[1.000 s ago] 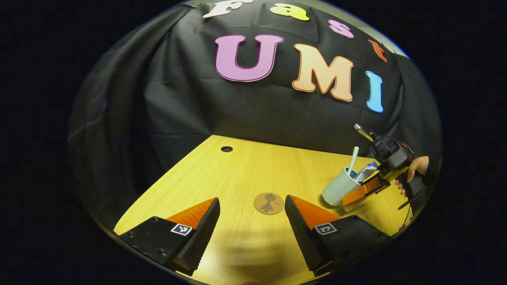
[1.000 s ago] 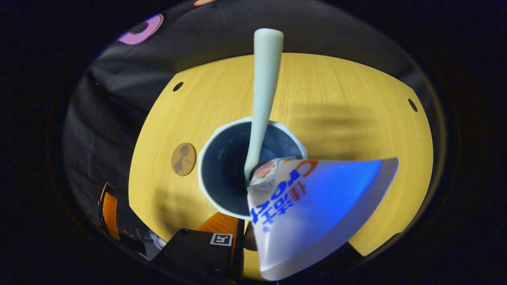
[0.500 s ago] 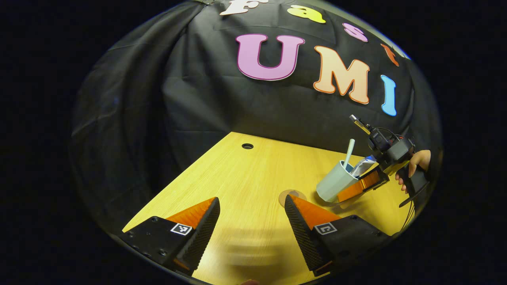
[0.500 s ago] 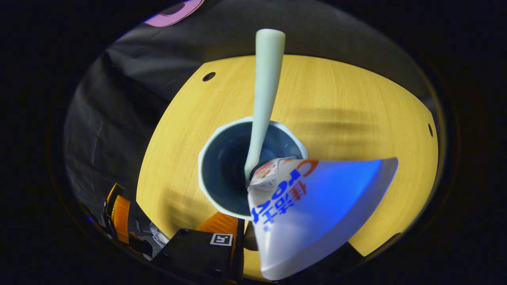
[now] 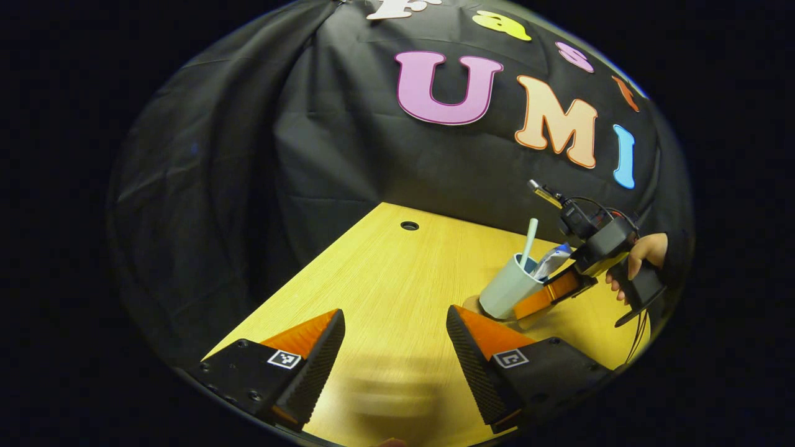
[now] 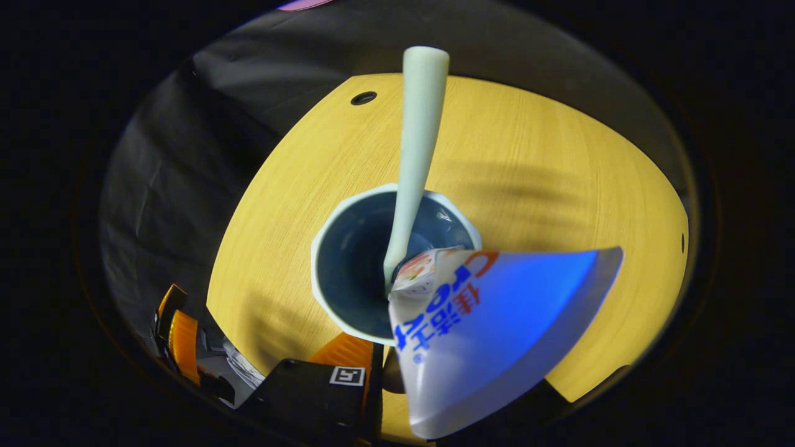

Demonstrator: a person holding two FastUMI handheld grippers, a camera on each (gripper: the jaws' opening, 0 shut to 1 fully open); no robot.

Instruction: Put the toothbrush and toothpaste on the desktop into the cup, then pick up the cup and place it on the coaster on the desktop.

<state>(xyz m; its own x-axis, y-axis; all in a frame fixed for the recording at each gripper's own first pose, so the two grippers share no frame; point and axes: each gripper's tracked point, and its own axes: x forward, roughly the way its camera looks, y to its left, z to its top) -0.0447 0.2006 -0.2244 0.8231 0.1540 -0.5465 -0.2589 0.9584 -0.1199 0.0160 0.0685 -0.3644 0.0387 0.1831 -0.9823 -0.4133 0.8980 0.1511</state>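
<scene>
A pale green cup (image 5: 504, 290) hangs tilted in my right gripper (image 5: 535, 299), which a hand (image 5: 646, 251) holds at the desk's right side. Both the pale toothbrush (image 5: 530, 237) and the toothpaste tube (image 5: 553, 259) stand in it. Its base is at the brown coaster (image 5: 470, 304), of which a sliver shows; contact cannot be judged. From above, the cup (image 6: 348, 273) holds the toothbrush (image 6: 416, 155) and the toothpaste (image 6: 497, 329). One finger (image 6: 343, 352) of my right gripper (image 6: 385, 366) lies against the cup's outer wall, and the tube hides the other. My left gripper (image 5: 394, 347) is open over bare wood.
The yellow wooden desk (image 5: 385, 279) has a cable hole (image 5: 409, 225) near its far edge, against the black cloth wall. Another hole (image 6: 363, 98) shows beyond the cup. My left gripper (image 6: 177, 329) sits off the desk's edge at the lower left of the right gripper view.
The right gripper carried the tilted cup across the desk to the coaster, which now lies mostly hidden behind the cup. The left gripper has swung a little and stays open.
</scene>
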